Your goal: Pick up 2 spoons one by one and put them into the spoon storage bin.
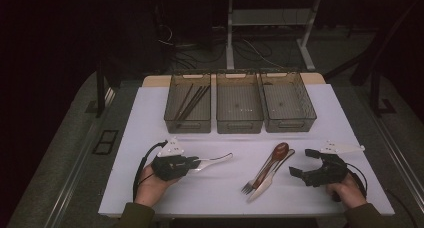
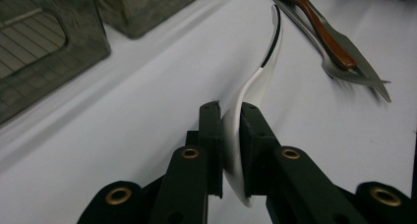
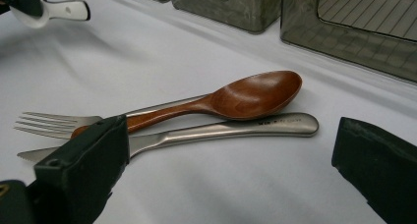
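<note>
- left gripper point(image 1: 192, 164) has its fingers point(image 2: 212, 135) clamped on the white spoon point(image 2: 255, 86), near the counter's point(image 1: 150, 118) left front, well short of the bins point(image 1: 239, 108).
- right gripper point(image 1: 305, 163) rests with fingers point(image 3: 88, 150) apart, nothing between them.
- wooden spoon point(image 3: 236, 101), fork point(image 3: 49, 123) and knife point(image 3: 221, 130) lie piled mid-counter, just left of it.

No lettering to read out anywhere here. The one candidate is a small dark stamped mark on the handle of the steel knife point(image 3: 231, 129), seen in the right gripper view just under the wooden spoon point(image 3: 236, 100), and it's too tiny and blurred to make out. The three bins point(image 1: 239, 108) at the back carry no legible labels.
</note>
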Demonstrator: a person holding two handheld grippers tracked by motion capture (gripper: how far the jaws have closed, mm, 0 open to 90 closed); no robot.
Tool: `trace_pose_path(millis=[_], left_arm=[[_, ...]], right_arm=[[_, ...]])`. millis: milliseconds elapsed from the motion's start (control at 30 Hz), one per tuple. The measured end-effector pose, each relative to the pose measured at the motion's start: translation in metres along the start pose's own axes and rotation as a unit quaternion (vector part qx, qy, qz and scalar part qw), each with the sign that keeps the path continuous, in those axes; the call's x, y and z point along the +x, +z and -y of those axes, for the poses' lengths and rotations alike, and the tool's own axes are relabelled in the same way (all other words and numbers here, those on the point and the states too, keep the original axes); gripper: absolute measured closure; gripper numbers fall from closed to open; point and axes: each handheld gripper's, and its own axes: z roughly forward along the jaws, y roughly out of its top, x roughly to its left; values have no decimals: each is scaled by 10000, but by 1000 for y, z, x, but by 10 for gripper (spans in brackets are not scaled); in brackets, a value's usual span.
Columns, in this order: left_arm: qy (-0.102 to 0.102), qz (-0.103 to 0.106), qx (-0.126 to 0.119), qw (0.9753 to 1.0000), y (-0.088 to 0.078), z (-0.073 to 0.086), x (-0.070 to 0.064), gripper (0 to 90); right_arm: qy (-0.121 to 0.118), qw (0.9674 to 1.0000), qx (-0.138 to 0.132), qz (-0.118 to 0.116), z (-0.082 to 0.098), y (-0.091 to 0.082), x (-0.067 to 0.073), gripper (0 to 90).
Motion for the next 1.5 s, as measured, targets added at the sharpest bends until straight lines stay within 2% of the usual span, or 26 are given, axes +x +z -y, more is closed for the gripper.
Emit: trace_pose_path(millis=[200,467,1033,1500], left_arm=[[71,-110,-155,9998,2,-11,2,805],[154,-369,-400,9984,4,-22,4,805],[193,-443,-573,9972,11,-37,14,805],[307,-553,-697,9956,25,-59,23,805]], right_arm=[[2,10000,17,-2,0,1,0,8],[-6,10000,34,9,0,1,0,8],[-33,10000,37,8,0,2,0,8],[-38,10000,28,-1,0,2,2,8]])
